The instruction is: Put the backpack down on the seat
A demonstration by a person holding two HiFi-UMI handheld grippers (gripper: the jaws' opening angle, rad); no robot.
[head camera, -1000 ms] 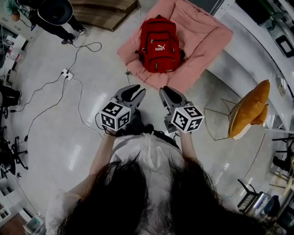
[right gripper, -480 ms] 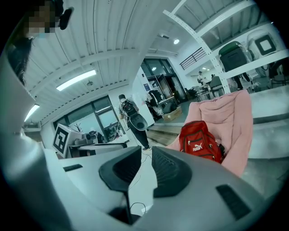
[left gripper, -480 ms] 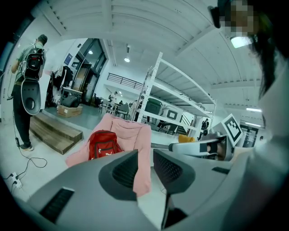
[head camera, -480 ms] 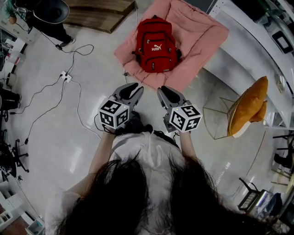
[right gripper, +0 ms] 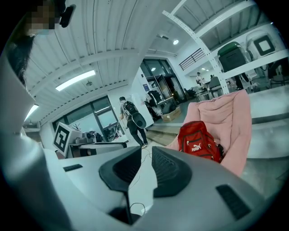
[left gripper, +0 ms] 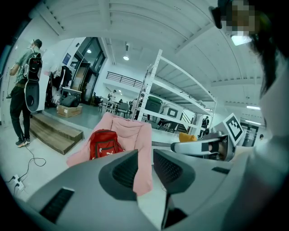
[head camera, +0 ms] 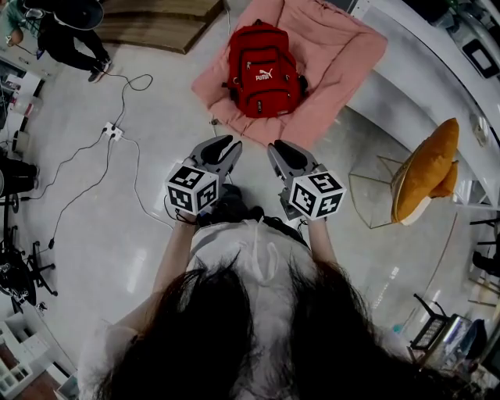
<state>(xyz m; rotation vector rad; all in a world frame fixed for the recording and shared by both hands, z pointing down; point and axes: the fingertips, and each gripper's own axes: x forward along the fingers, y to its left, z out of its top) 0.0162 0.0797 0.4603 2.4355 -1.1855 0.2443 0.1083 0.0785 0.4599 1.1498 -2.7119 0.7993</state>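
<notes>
A red backpack (head camera: 264, 70) stands upright on a pink cushioned seat (head camera: 336, 62) on the floor, at the top of the head view. It also shows in the left gripper view, backpack (left gripper: 104, 143) on seat (left gripper: 135, 135), and in the right gripper view, backpack (right gripper: 198, 140) on seat (right gripper: 230, 117). My left gripper (head camera: 223, 148) (left gripper: 145, 153) and right gripper (head camera: 283, 152) (right gripper: 146, 151) hover side by side near my body, well short of the seat. Both point toward it. Each has a gap between its pads, the right one narrower, and nothing in it.
A power strip (head camera: 113, 129) with trailing cables lies on the floor to the left. A person (head camera: 70, 31) stands at the far left by a wooden platform (head camera: 156, 19). A yellow chair (head camera: 426, 183) and a long white bench (head camera: 422, 86) are on the right.
The backpack and seat have slid slightly up and left in the head view, as has the person at the back. Both grippers keep the same pose and jaw gap.
</notes>
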